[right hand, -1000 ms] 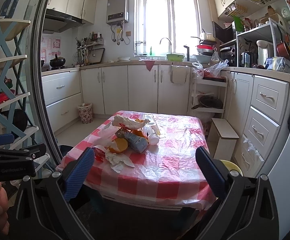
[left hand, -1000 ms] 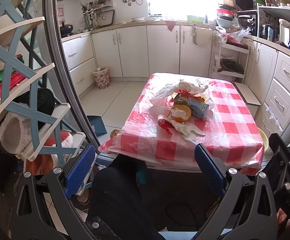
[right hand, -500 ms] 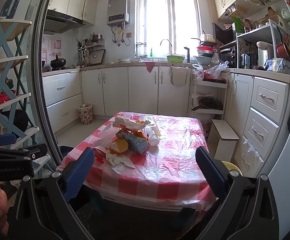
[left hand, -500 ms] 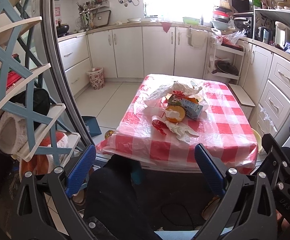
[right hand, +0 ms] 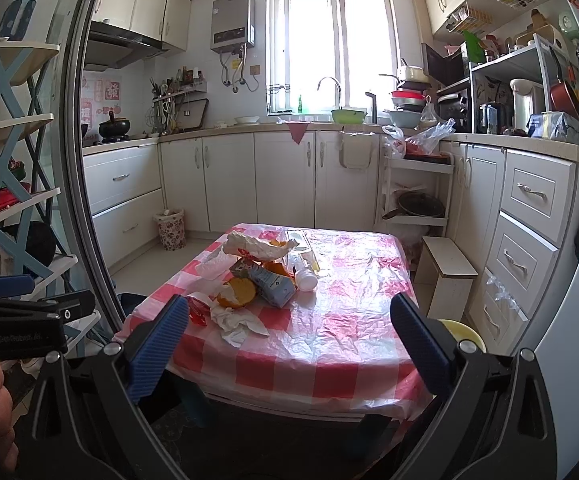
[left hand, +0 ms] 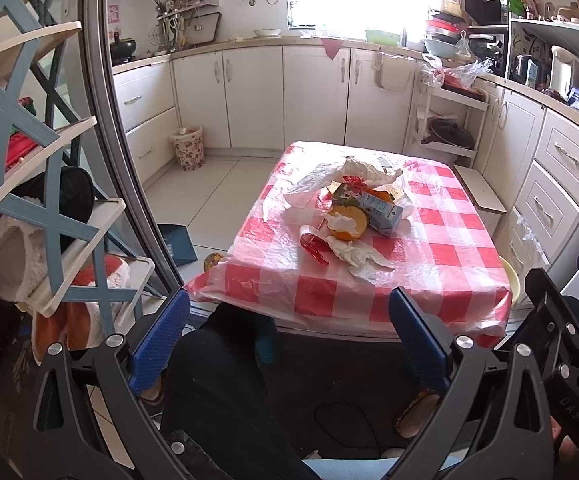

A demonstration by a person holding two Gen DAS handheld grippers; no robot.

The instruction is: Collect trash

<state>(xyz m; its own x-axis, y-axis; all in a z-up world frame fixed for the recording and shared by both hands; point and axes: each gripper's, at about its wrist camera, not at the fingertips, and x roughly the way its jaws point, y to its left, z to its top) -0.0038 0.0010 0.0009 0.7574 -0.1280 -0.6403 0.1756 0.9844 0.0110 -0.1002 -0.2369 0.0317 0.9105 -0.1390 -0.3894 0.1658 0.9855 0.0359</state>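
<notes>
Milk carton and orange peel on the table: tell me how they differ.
The milk carton is boxy, pale blue and printed, and lies on its side; the orange peel is a rounded, bright orange cup with white tissue in it. The carton is the longer. Both sit touching in one trash pile on the checked tablecloth, untouched.

The milk carton hides the lower part of the orange peel behind it; the carton print is too small to read. The crumpled white wrapper covers whatever lies beneath it, above the carton. The table legs are hidden under the cloth. The bin, left of the carton, shows unidentifiable contents.
</notes>
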